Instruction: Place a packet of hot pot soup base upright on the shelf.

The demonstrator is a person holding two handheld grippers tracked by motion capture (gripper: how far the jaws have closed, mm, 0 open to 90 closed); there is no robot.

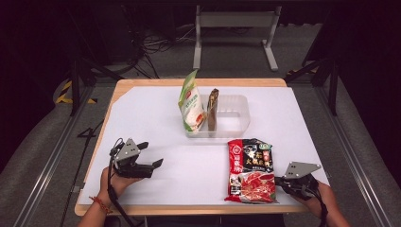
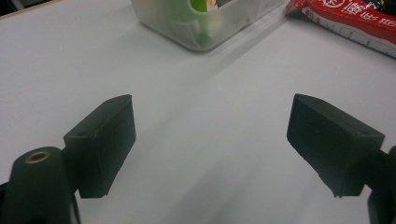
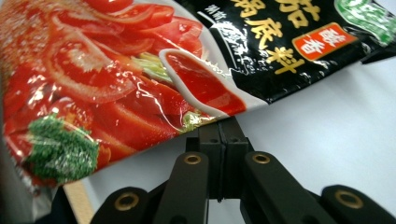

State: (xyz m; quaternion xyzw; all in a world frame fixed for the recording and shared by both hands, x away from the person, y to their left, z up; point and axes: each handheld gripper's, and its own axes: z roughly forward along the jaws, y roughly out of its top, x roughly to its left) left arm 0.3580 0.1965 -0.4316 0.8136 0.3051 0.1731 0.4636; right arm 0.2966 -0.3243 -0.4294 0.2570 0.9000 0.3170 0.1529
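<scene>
The right gripper [image 1: 280, 181] is pinching the edge of the glossy red-and-black soup-base packet [image 1: 250, 170], jaws clamped together on it — presumably to lift it toward the clear plastic bin [image 1: 239, 115] beyond. The packet is lying flat near the table's front edge, while the left gripper [image 1: 150, 154] is waiting with jaws wide apart, holding nothing

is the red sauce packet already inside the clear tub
No, the red sauce packet lies flat on the white table, in front of the clear tub.
</scene>
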